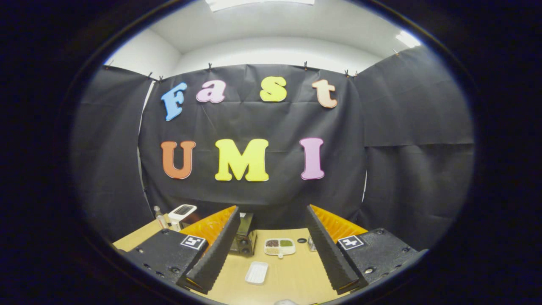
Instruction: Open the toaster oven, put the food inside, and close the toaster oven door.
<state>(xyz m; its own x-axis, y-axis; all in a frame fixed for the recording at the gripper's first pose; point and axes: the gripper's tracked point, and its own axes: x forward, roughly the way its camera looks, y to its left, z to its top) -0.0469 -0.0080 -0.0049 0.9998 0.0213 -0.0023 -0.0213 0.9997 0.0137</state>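
Nearest the camera, the gripper (271, 250) is held above the wooden table (292, 275) with its two fingers (218, 250) spread wide apart; nothing is clamped between them. Just ahead of the fingertips, at about 11 o'clock from the midpoint between them, the toaster oven (243, 237) is seen at the far side of the table, partly hidden behind the left finger; whether its door is open cannot be told. At 3 o'clock from the oven, close beside it, a divided white dish (280, 247) with dark, green and pale food in its compartments is set. At 6 o'clock from that dish, between the fingers and nearer the camera, an empty white rectangular tray (256, 272) is laid flat. A small dark round thing (302, 240) lies at 2 o'clock from the dish. Beyond the left finger, a white device with a dark screen (183, 212) and a small bottle (159, 217) are placed.
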